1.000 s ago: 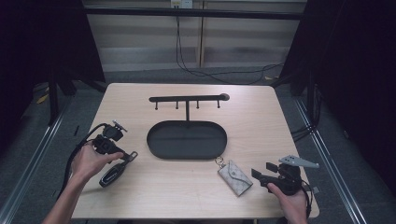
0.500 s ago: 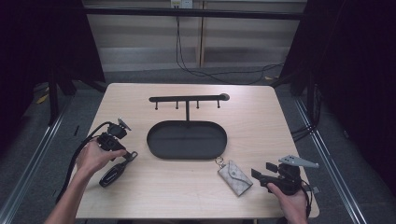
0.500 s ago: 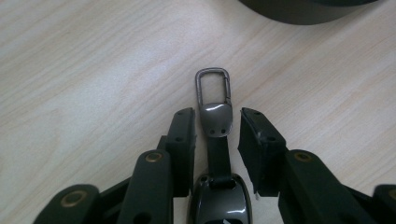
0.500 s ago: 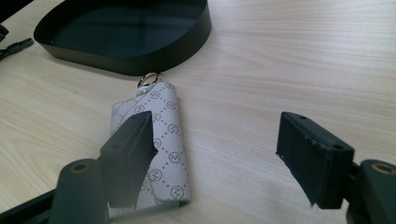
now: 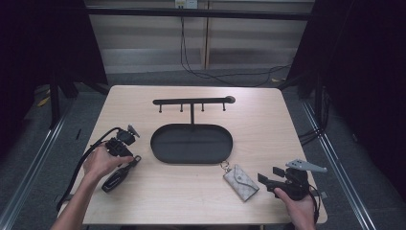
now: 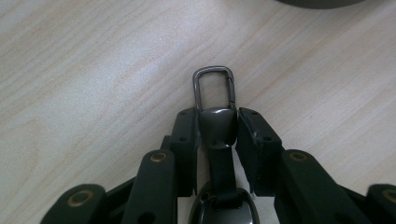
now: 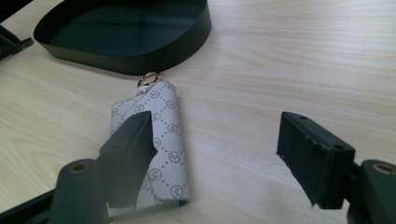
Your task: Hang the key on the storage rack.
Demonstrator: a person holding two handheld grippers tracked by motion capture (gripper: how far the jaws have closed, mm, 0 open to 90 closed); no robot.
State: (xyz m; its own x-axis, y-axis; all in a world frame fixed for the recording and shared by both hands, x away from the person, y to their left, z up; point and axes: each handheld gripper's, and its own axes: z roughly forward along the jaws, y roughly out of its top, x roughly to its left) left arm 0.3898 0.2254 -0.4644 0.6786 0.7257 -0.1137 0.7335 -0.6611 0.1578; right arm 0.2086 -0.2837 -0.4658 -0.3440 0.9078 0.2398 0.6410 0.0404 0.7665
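- The left gripper (image 6: 217, 135) clamps one glossy black key fob (image 6: 218, 133) with a grey metal clasp (image 6: 214, 86), lying on the pale wooden table (image 5: 268, 124) left of one black oval metal tray (image 5: 191, 143).
- The right gripper (image 7: 219, 149) stands open, its jaws apart over one beige patterned leather key pouch (image 7: 161, 135), which lies just beside the tray.

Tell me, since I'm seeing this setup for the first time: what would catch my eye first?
Probably the black oval tray mid-table, with a hook rail rising behind it. Left of it, the left claw has just closed on the metal clasp of a dark key fob lying on the wood. Near the front right, a pale patterned key pouch lies before the open right claw.
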